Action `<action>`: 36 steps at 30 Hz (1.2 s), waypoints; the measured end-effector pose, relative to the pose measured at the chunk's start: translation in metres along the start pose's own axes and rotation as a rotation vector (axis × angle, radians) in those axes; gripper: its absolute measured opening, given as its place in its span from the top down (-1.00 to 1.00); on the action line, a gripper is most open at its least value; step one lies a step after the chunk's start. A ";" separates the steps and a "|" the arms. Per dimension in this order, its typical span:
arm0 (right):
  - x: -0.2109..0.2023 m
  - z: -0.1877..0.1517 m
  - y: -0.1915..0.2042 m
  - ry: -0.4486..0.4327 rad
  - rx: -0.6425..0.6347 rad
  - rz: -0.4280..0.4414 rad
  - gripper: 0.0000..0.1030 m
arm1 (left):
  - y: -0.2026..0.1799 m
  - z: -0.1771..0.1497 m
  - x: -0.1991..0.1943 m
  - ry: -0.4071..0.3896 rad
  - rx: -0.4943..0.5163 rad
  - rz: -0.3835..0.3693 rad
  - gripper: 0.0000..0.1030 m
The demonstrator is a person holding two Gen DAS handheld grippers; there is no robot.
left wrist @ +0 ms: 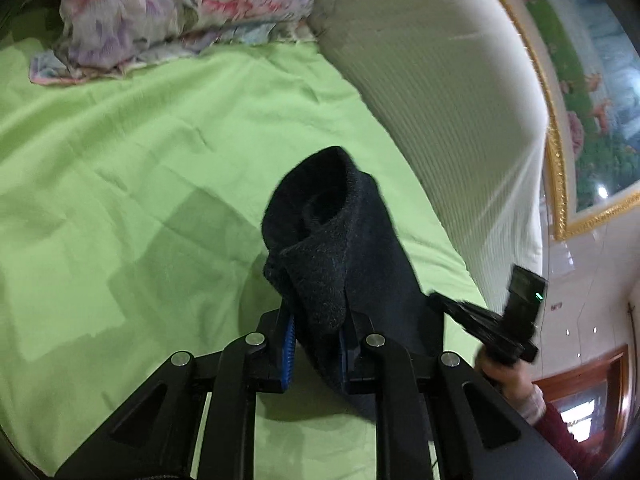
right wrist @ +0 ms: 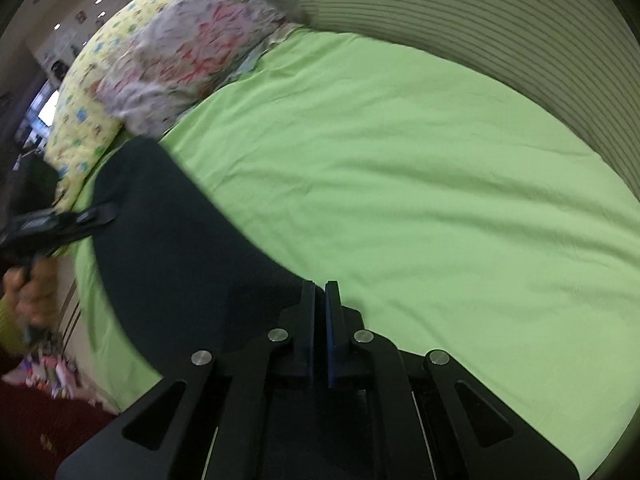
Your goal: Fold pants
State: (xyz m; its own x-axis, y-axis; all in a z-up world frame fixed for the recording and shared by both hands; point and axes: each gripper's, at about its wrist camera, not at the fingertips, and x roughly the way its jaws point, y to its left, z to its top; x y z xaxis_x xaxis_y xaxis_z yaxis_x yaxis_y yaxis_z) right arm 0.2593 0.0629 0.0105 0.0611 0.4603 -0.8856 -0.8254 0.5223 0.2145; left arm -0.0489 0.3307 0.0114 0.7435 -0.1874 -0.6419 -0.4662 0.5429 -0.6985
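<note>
Above the green bed, the left gripper and right gripper are each clenching the dark pants; keeping both edges level should be giving a cleaner fold

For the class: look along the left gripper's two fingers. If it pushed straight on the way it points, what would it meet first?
The pants: the left gripper is already clamped on a bunched fold of them, which rises directly ahead. Past that lies the green sheet, then probably the striped headboard, though depth is unclear.
</note>
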 end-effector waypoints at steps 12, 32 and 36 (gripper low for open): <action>0.081 0.007 0.013 0.004 0.010 -0.185 0.94 | 0.010 0.007 0.028 0.029 0.222 0.252 0.66; -0.085 -0.134 -0.037 -0.273 0.547 -0.183 0.04 | -0.085 0.023 0.019 -0.004 0.436 0.230 0.07; -0.103 -0.171 -0.034 -0.305 0.634 -0.202 0.04 | -0.122 0.006 0.052 0.076 0.511 0.179 0.05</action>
State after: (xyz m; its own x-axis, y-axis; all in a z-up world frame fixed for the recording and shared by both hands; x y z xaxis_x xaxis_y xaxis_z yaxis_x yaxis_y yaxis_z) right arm 0.1857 -0.1248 0.0237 0.4082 0.4420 -0.7987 -0.3031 0.8909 0.3381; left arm 0.0493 0.2598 0.0651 0.6285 -0.1038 -0.7708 -0.2758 0.8969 -0.3456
